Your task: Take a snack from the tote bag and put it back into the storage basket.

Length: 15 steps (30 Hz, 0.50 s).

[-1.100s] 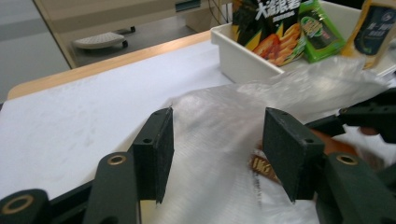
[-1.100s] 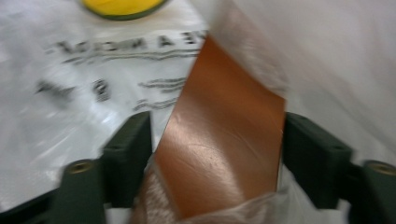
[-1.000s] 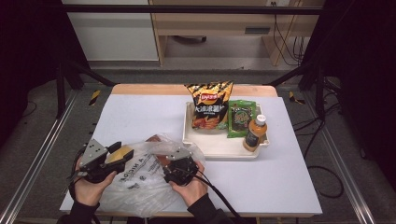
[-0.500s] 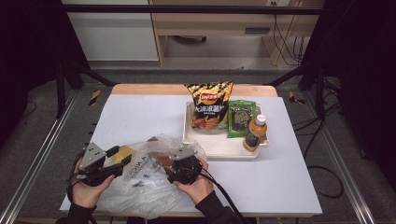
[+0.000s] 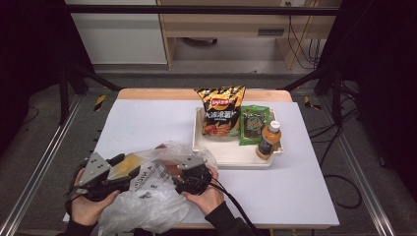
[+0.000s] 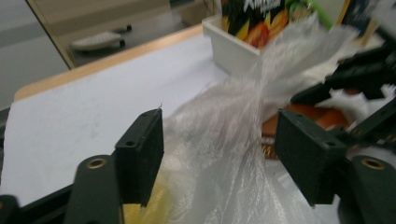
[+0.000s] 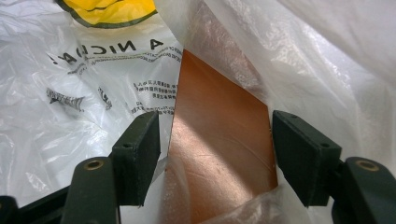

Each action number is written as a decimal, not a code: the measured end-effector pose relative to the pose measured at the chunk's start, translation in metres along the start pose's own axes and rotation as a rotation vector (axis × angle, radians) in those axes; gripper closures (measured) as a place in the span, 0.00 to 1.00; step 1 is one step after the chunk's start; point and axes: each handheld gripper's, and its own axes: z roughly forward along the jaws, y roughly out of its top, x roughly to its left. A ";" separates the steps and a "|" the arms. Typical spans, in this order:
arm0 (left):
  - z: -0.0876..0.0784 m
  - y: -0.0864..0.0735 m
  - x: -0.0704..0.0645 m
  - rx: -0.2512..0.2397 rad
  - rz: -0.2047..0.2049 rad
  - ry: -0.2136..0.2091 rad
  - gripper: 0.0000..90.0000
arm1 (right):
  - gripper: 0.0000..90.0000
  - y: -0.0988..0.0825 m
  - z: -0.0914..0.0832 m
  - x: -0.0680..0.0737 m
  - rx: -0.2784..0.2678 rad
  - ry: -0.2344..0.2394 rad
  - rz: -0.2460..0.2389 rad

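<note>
Plastic bag (image 5: 142,196) | near tabletop (image 5: 147,123) edge, left of tray (image 5: 231,157) | left tool (image 5: 120,169) and right tool (image 5: 189,174) jaws apart, just opening, film slack between, unclamped | probably releasing the bag's mouth to regrip, orange packet (image 7: 219,140) inside.

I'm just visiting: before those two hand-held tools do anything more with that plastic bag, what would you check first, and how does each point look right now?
1. Left tool let go: ok, jaws have just been opening, film of the plastic bag loose between them.
2. Right tool let go: ok, also just opening, brown pack between the pads.
3. Bag resting on table: ok.
4. Bag mouth open: cannot tell.
5. Tray goods undisturbed, bottle upright: ok.
</note>
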 end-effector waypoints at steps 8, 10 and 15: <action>0.029 -0.012 0.006 0.179 -0.053 0.089 0.63 | 0.44 -0.001 0.006 -0.001 0.020 -0.012 -0.010; 0.029 -0.013 0.011 0.184 -0.089 0.092 0.81 | 0.46 -0.001 0.007 -0.001 0.025 -0.014 -0.010; 0.030 -0.010 0.019 0.161 -0.110 0.079 1.00 | 0.48 -0.001 0.008 -0.002 0.029 -0.015 -0.021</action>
